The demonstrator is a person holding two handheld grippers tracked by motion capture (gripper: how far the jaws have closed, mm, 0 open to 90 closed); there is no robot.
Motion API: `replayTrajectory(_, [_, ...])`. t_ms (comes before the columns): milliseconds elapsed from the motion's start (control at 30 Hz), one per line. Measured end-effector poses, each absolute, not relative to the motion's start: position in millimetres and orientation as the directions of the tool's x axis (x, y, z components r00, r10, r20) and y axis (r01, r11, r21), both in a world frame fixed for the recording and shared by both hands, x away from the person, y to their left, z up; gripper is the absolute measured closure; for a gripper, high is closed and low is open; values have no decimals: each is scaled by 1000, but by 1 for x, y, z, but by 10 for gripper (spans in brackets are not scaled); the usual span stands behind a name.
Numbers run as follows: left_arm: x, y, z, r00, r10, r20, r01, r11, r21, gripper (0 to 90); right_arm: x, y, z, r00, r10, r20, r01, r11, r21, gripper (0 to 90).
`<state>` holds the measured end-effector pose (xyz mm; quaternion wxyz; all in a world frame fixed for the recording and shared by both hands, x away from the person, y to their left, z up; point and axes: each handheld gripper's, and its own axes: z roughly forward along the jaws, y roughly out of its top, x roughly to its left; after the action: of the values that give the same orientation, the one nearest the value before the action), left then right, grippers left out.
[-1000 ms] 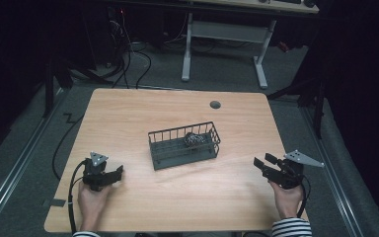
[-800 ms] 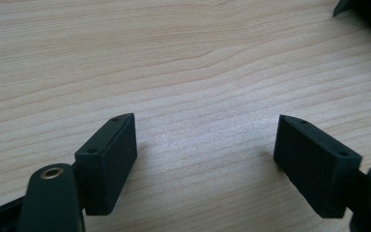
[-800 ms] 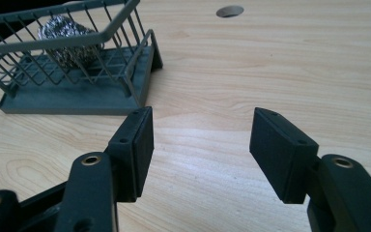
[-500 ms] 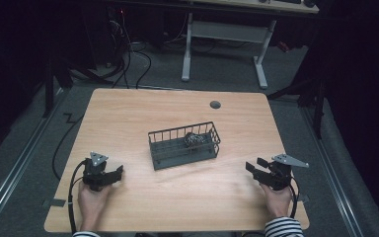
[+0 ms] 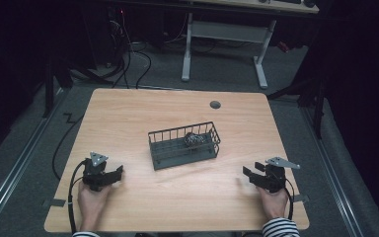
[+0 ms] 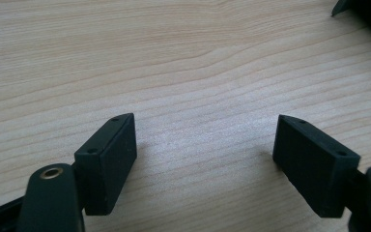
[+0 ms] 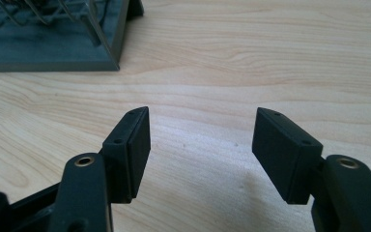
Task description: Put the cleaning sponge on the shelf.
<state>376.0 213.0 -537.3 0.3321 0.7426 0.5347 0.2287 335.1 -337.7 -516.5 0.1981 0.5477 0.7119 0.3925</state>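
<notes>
A dark wire basket (image 5: 176,158) stands at the middle of the wooden table (image 5: 143,111), with a small crumpled metallic thing (image 5: 194,139) lying in its right end. My left gripper (image 5: 118,173) rests low at the table's front left, its jaws wide apart over bare wood (image 6: 205,145). At the front right, my right gripper (image 5: 251,173) points left toward the basket. Its jaws have just been opening and nothing is between them (image 7: 202,140). The basket's base corner (image 7: 53,48) lies ahead of it to the upper left.
A round cable hole (image 5: 215,104) sits near the table's far edge. Cables trail off both grippers toward the front edge. A white desk frame (image 5: 222,34) and floor cables lie beyond the table. A dark corner (image 6: 349,7) shows at the upper right of the left gripper view.
My right gripper has come down and in from the table's right edge toward the wood, and its jaws stand wider. The left gripper and the basket have not moved.
</notes>
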Motion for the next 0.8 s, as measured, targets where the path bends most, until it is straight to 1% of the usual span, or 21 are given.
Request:
replayTrajectory(133, [376,213,-537,324,946,-16,643,-208,737,241,336,-337,-520,-317,939,134,632,104,768,386])
replayTrajectory(233, [376,213,-537,324,946,-15,643,-208,737,241,337,-332,-524,-335,935,115,632,132,764,381])
replayTrajectory(333, [376,213,-537,324,946,-15,643,-209,737,241,337,-330,-526,-337,935,111,633,138,762,376])
replayTrajectory(433, [376,213,-537,324,946,-15,643,-209,737,241,338,-325,-529,-345,935,82,634,168,755,370])
replayTrajectory(800, [376,213,-537,324,946,-15,643,-209,737,241,340,-318,-530,-349,937,30,642,215,736,355])
